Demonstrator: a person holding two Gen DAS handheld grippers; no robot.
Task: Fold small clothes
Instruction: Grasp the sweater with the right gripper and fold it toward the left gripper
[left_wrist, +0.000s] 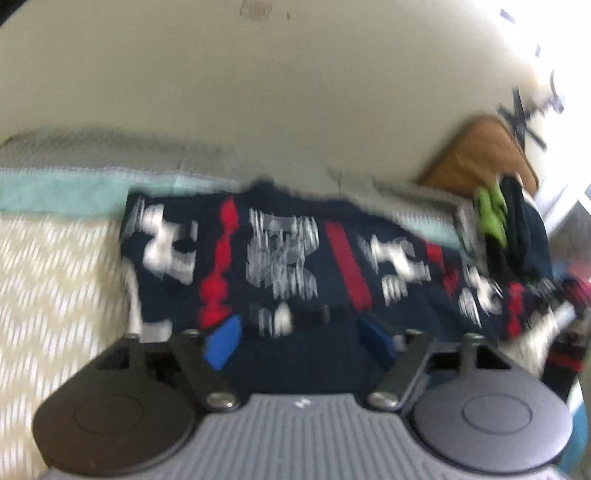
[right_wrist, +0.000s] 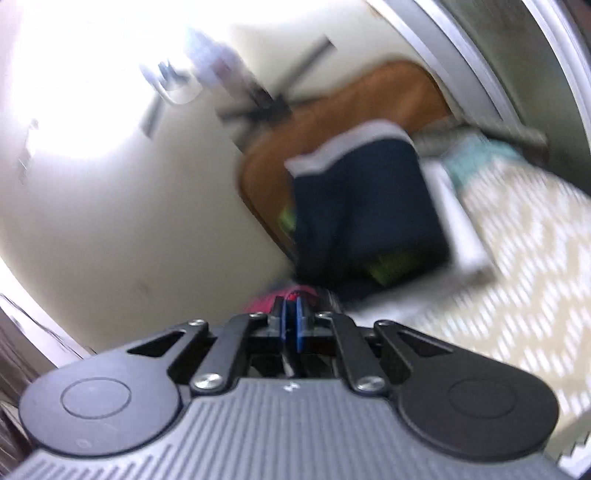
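Left wrist view: brown basket holds dark clothes.

A navy garment is showing white blocky figures and red vertical stripes, lying over a cream bedcover that is carrying a white zigzag weave. A teal cloth is edging it, and a tan-brown board is standing behind lime-green fabric. The gripper pads are showing bright blue.
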